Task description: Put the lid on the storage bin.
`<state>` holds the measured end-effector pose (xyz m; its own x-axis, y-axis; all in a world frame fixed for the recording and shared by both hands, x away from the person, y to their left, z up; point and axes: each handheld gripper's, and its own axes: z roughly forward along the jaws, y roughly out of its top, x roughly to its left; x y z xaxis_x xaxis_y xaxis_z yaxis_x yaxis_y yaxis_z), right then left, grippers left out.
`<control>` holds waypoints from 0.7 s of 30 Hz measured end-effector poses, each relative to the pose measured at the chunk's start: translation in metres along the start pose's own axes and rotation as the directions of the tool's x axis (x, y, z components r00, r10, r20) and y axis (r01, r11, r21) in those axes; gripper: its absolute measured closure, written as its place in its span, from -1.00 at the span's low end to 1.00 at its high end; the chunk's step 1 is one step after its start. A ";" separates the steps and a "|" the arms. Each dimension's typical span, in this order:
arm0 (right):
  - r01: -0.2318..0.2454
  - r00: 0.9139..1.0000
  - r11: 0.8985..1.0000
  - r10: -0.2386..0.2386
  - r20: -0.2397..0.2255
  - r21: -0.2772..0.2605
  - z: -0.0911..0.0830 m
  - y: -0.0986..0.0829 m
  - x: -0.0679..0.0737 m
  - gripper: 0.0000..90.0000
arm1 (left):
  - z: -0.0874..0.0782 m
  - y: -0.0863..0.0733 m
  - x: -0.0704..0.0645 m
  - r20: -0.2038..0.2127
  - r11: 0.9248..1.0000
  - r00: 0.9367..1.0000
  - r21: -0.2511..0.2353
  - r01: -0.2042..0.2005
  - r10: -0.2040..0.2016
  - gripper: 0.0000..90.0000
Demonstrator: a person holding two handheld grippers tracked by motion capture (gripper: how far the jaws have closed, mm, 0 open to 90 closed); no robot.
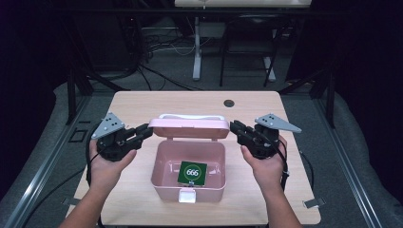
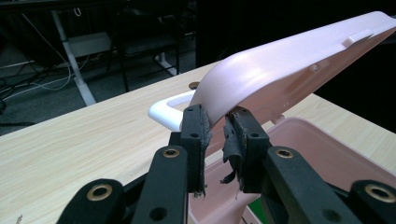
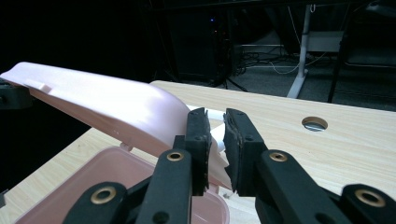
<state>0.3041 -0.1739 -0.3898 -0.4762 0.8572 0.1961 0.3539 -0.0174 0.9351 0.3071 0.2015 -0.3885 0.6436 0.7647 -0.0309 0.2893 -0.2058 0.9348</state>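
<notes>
Pink lid [image 1: 189, 127] held raised over its open box [image 1: 162, 164], one set of tongs at each end.

The lid's long axis runs left to right across the worktop [image 1: 142, 102], its white handle [image 1: 190, 116] on the far side. Left tongs [image 1: 146, 131] pinch its left end and right tongs [image 1: 234, 127] its right end, jaws nearly closed on the rim. A green card [image 1: 192, 173] lies inside the box.

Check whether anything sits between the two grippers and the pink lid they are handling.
Nothing visible does. The left gripper is clamped on the left end of the pink lid, and the right gripper on its right end. The lid is raised above the open pink box, which holds a green card.
</notes>
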 end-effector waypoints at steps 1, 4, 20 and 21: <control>0.000 1.000 1.000 0.000 -0.001 0.001 0.000 0.000 0.000 0.76 | -0.001 0.000 0.000 0.001 1.000 1.000 -0.002 0.000 0.000 0.69; 0.000 1.000 1.000 0.000 -0.006 -0.004 -0.001 0.000 0.001 0.75 | -0.002 -0.001 -0.001 0.004 1.000 1.000 -0.007 -0.001 0.001 0.69; -0.001 1.000 1.000 0.001 -0.018 -0.012 -0.004 0.001 0.002 0.73 | -0.008 -0.008 -0.005 0.023 1.000 1.000 0.004 -0.015 0.015 0.63; -0.001 1.000 1.000 0.001 -0.018 -0.012 -0.004 0.001 0.003 0.73 | -0.008 -0.008 -0.006 0.022 1.000 1.000 0.005 -0.015 0.014 0.63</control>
<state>0.3001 -0.1737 -0.3870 -0.4903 0.8478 0.2019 0.3449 -0.0240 0.9383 0.2951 0.2040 -0.3933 0.6631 0.7481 -0.0251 0.2835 -0.2199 0.9334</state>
